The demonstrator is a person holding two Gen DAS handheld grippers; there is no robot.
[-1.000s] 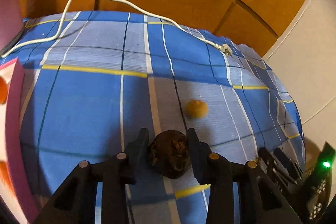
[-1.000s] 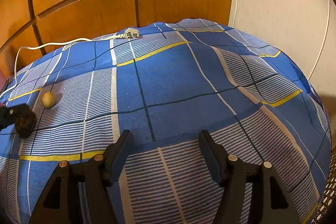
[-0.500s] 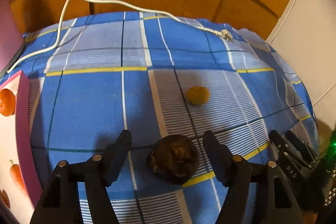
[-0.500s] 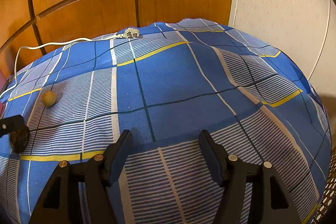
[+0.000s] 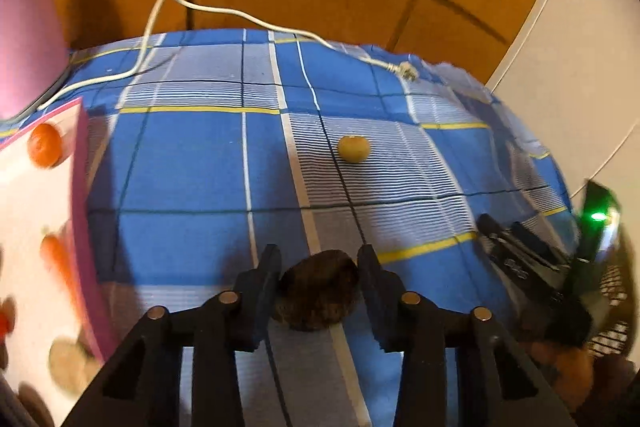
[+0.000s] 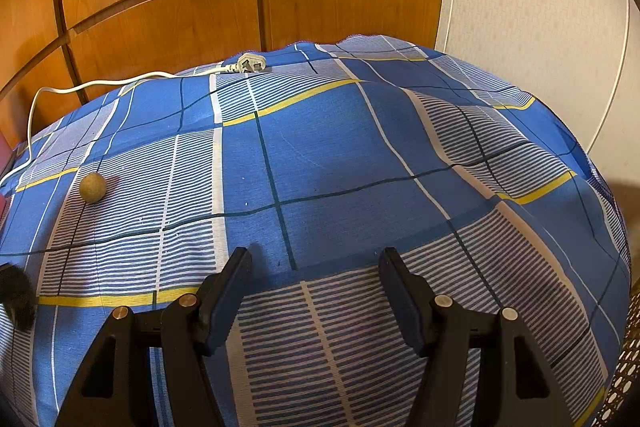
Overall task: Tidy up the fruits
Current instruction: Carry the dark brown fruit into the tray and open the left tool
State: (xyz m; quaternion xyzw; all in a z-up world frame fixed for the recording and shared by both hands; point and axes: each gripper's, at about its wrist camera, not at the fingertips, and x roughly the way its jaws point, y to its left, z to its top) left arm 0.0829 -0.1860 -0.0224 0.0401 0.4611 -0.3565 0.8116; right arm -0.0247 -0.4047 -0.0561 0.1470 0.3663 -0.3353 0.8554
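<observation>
Midway, by the look of it. Left gripper (image 5: pixel 318 281) pinching dark brown rough-skinned fruit (image 5: pixel 316 289) – blurred, perhaps barely lifted. Small round yellow fruit (image 5: pixel 353 148) left on blue checked cloth (image 6: pixel 340 163). Right gripper (image 6: pixel 316 287) spread, empty – idle.

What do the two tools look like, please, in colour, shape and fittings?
Both are matte black. The left tool and right tool each have two flat, angular fingers on triangular open-frame supports, with small round silver studs near the joints. No cables, sleeves or lettering show from either wrist.
</observation>
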